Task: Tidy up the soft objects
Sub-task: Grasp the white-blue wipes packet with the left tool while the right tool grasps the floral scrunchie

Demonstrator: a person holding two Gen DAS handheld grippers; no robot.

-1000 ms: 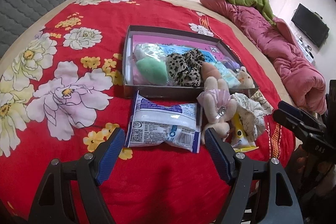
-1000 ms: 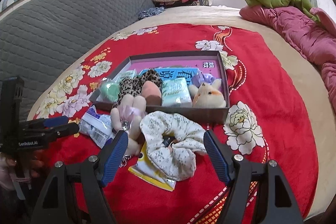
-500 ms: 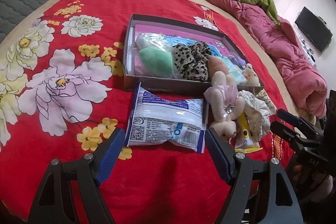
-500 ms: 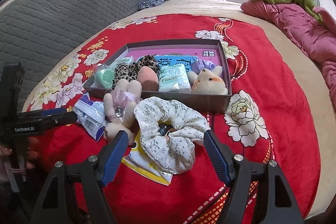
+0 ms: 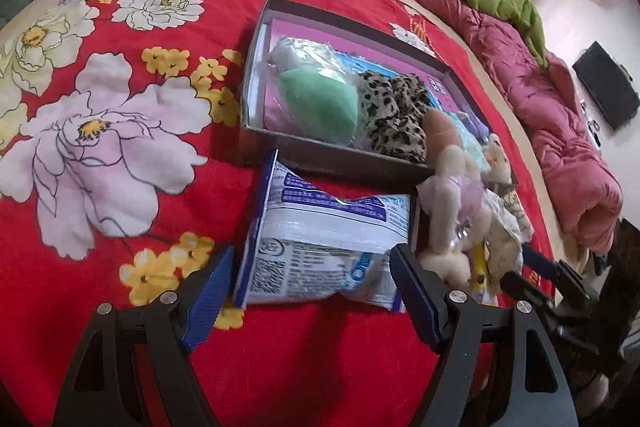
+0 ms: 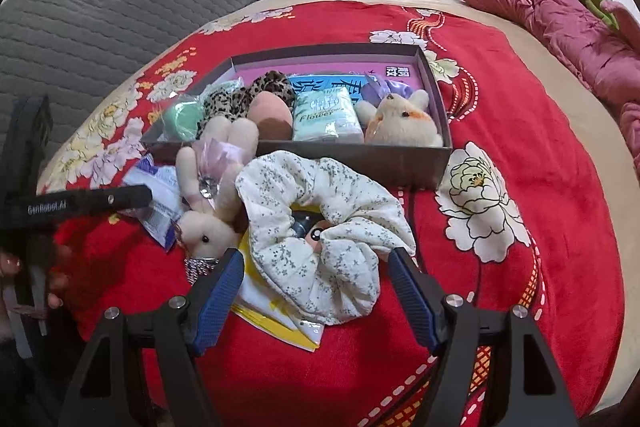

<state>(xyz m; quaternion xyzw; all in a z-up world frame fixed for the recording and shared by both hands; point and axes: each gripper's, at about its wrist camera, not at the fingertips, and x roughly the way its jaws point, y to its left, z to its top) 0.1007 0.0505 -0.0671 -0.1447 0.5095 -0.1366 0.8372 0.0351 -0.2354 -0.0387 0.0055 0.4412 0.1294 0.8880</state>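
A: Starting at the lower left of the left wrist view, why does the left gripper (image 5: 310, 287) sit so low over the red flowered bedspread (image 5: 120, 187)?

B: I'd say it is lining up on the white and blue plastic packet of wipes (image 5: 320, 239), which lies at the lower middle of the frame, just in front of the box. Its blue fingers (image 5: 210, 297) are spread wide, one at each end of the packet, and I see nothing pinched between them.

A: And the shallow dark cardboard box with a pink lining (image 6: 434, 163)?

B: Upper middle of both views. It looks like the collecting place: a mint green sponge (image 5: 320, 107), a leopard-print scrunchie (image 5: 390, 119) and a pale tissue pack (image 6: 325, 115) already lie side by side in it.

A: To the right?

B: In the right wrist view the beige plush rabbit in a lilac dress (image 6: 216, 187) leans against the box's front wall, left of centre. The white floral fabric scrunchie (image 6: 328, 227) lies at the centre on a yellow packet (image 6: 276, 323). The right gripper (image 6: 316, 279) hangs spread wide with the scrunchie's near edge between its fingers, unclamped, probably ready to close on that.
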